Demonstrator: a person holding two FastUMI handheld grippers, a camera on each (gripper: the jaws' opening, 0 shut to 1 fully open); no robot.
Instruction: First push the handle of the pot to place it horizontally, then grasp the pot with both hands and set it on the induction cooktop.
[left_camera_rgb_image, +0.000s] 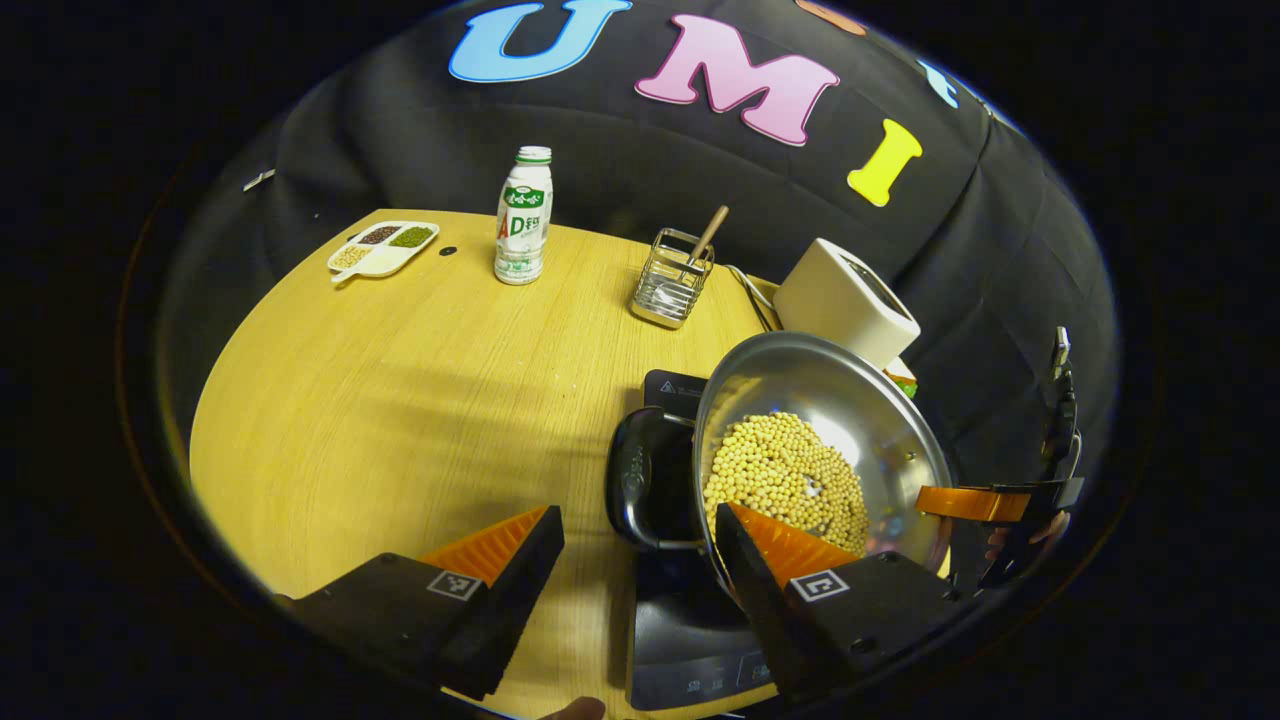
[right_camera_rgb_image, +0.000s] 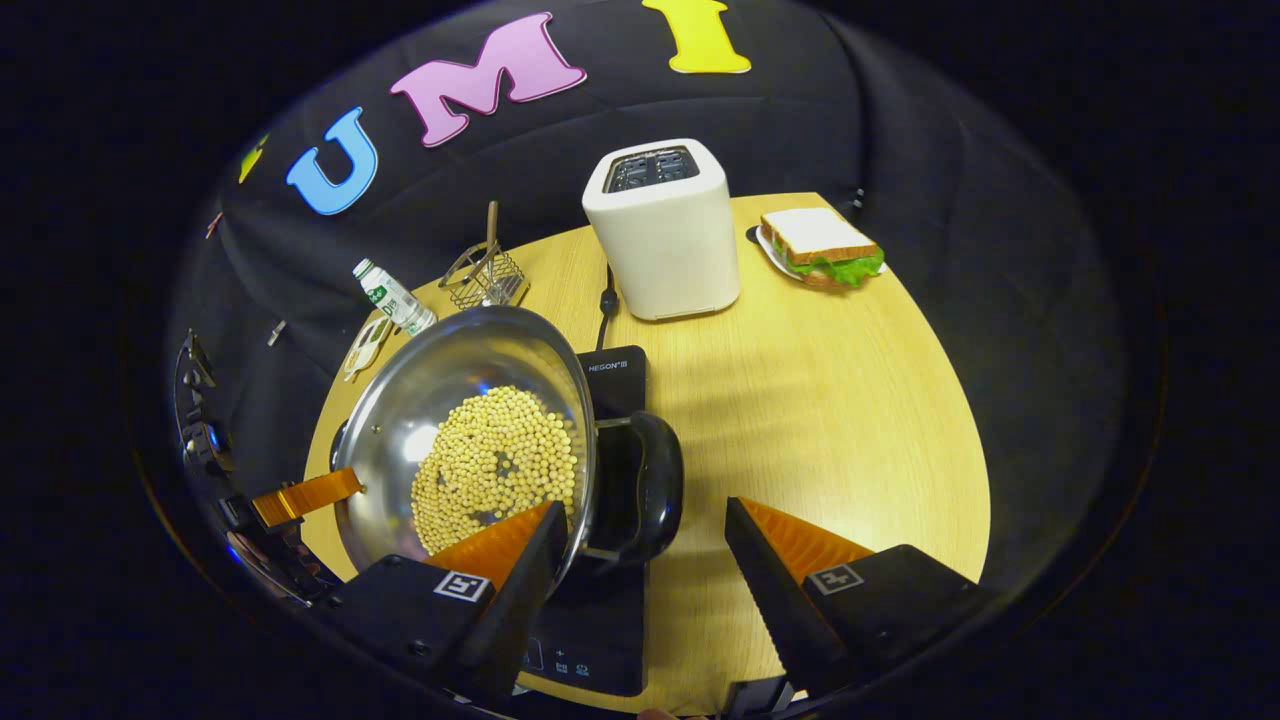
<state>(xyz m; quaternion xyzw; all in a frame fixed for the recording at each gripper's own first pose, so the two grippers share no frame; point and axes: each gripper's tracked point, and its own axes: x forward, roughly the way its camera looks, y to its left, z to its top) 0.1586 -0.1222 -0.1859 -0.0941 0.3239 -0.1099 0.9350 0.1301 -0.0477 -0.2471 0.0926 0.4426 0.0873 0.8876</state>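
A steel pot (left_camera_rgb_image: 850, 400) holding soybeans (left_camera_rgb_image: 785, 480) sits over the black induction cooktop (left_camera_rgb_image: 690, 640). Its black loop handle (left_camera_rgb_image: 625, 470) lies level between the fingers of my left gripper (left_camera_rgb_image: 635, 515), which is open and not pressing it; one finger reaches over the pot's rim. In the right gripper view the pot (right_camera_rgb_image: 470, 360) is at the left, and its other handle (right_camera_rgb_image: 655, 480) lies between the spread fingers of my right gripper (right_camera_rgb_image: 645, 508), also open. A finger (left_camera_rgb_image: 975, 502) of the right gripper shows beyond the pot's far rim.
On the round wooden table (left_camera_rgb_image: 400, 400) stand a milk bottle (left_camera_rgb_image: 523, 215), a wire utensil holder (left_camera_rgb_image: 672, 280), a divided dish of beans (left_camera_rgb_image: 383, 247) and a white toaster (right_camera_rgb_image: 662, 230). A sandwich on a plate (right_camera_rgb_image: 820, 245) lies at the far right.
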